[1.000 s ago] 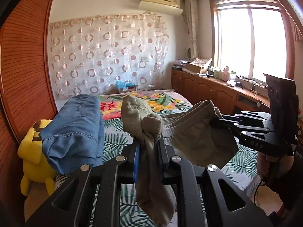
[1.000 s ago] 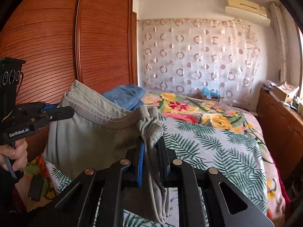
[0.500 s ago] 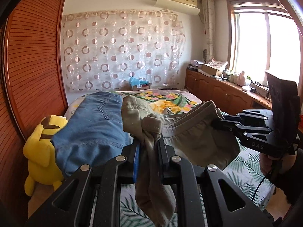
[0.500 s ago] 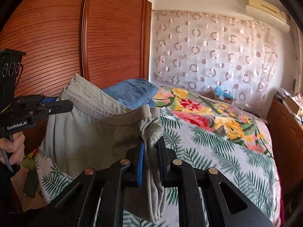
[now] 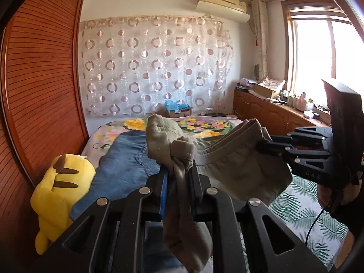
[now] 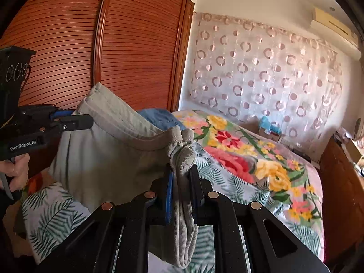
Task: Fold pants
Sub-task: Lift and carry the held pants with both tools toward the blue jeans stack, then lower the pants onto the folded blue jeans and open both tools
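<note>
Folded olive-grey pants (image 5: 227,157) (image 6: 109,157) hang in the air above the bed, stretched between both grippers. My left gripper (image 5: 178,173) is shut on one bunched end of the fabric, and it appears again at the left of the right wrist view as the left gripper (image 6: 84,120). My right gripper (image 6: 182,173) is shut on the other bunched end; in the left wrist view the right gripper (image 5: 261,145) grips the folded edge from the right. Loose cloth hangs below each pair of jaws.
Blue jeans (image 5: 122,161) (image 6: 159,118) lie folded on the bed (image 6: 261,166) with its floral cover. A yellow plush toy (image 5: 59,193) leans by the wooden wardrobe (image 6: 113,52). Cluttered wooden cabinets (image 5: 273,113) run under the window. A person's hand (image 6: 16,170) holds the left gripper's handle.
Both grippers have carried the pants sideways across the bed toward the wardrobe and jeans. The plush toy and jeans now sit nearer in the left wrist view. Both grips are unchanged.
</note>
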